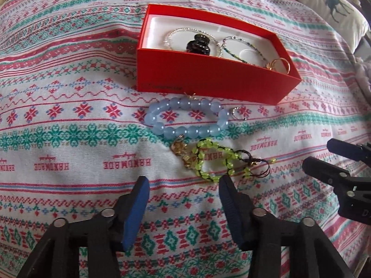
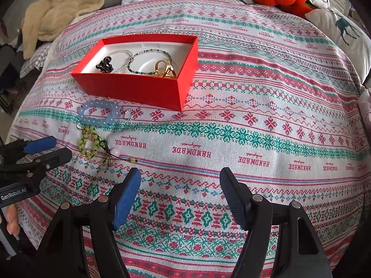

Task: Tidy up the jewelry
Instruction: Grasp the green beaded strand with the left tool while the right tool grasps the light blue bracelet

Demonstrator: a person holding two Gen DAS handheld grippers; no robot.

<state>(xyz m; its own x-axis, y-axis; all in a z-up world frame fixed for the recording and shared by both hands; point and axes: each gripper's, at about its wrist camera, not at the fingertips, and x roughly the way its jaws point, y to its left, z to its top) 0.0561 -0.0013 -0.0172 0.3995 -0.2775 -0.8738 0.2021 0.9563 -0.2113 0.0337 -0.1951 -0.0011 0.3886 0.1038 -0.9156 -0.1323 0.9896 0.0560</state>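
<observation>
Two bracelets [image 1: 187, 118] just beyond left tongs [image 1: 184, 183], wide-open and empty like right tongs [image 2: 180, 173].

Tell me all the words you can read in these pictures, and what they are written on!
"HANDMADE": woven in red, again and again, on the patterned cloth.
"GenRobot.AI": white label on the left gripper.
Dark print low on the front of the red box: too blurred to read.
</observation>
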